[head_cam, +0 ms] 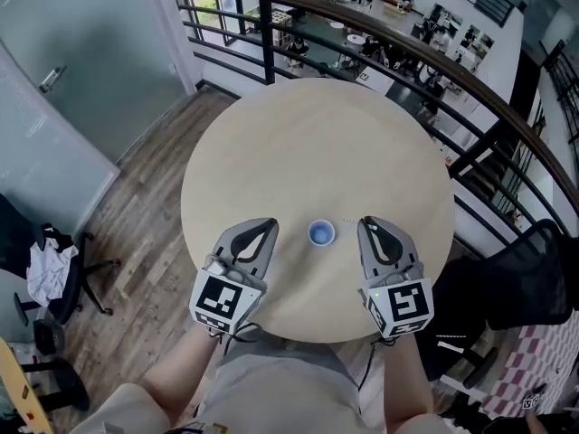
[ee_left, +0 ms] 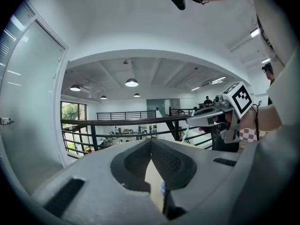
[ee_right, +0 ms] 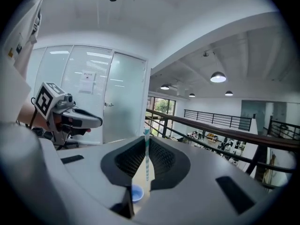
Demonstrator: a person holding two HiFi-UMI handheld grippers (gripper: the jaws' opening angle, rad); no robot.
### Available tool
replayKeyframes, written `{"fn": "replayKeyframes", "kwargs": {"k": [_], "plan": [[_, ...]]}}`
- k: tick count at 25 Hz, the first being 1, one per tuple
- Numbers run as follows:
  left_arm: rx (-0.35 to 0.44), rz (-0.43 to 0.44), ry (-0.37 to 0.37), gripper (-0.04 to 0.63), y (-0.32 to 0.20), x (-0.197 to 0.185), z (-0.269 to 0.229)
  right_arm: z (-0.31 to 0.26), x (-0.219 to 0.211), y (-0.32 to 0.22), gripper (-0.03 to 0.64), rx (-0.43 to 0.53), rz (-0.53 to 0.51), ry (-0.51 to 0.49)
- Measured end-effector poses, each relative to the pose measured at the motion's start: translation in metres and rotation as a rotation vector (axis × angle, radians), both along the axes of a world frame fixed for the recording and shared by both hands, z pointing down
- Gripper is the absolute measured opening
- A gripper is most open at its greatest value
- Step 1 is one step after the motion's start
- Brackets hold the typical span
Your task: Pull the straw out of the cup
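Thin white-and-teal straw (ee_right: 146, 154) stands upright, pinched between the closed jaws of the right gripper (ee_right: 146, 142), its lower end hanging free and out of the cup. Below and just left of that gripper's tips, the small blue round cup (ee_right: 136, 192) sits on the round pale wooden tabletop (head_cam: 317, 143), with the two grippers on either side of it. The left gripper (ee_left: 151, 144), held level beside the cup, has its jaws pressed together at the tips with nothing between them. Past both grippers, beyond the tabletop's far edge, a dark metal railing (head_cam: 407, 43) curves above an open office floor below.
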State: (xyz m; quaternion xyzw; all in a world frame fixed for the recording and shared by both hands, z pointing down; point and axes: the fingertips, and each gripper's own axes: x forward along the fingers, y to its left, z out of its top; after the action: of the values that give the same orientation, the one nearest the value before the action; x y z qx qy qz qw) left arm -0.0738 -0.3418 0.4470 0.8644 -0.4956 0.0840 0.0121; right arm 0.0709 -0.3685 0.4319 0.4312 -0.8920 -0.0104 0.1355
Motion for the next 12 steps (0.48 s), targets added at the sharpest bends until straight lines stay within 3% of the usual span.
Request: {"fn": "replayKeyframes", "kwargs": {"k": [12], "plan": [[0.123,0.03,0.037,0.014,0.02,0.008,-0.111,-0.128,0.01,0.044,0.035,0.195,0.029,-0.024]]}}
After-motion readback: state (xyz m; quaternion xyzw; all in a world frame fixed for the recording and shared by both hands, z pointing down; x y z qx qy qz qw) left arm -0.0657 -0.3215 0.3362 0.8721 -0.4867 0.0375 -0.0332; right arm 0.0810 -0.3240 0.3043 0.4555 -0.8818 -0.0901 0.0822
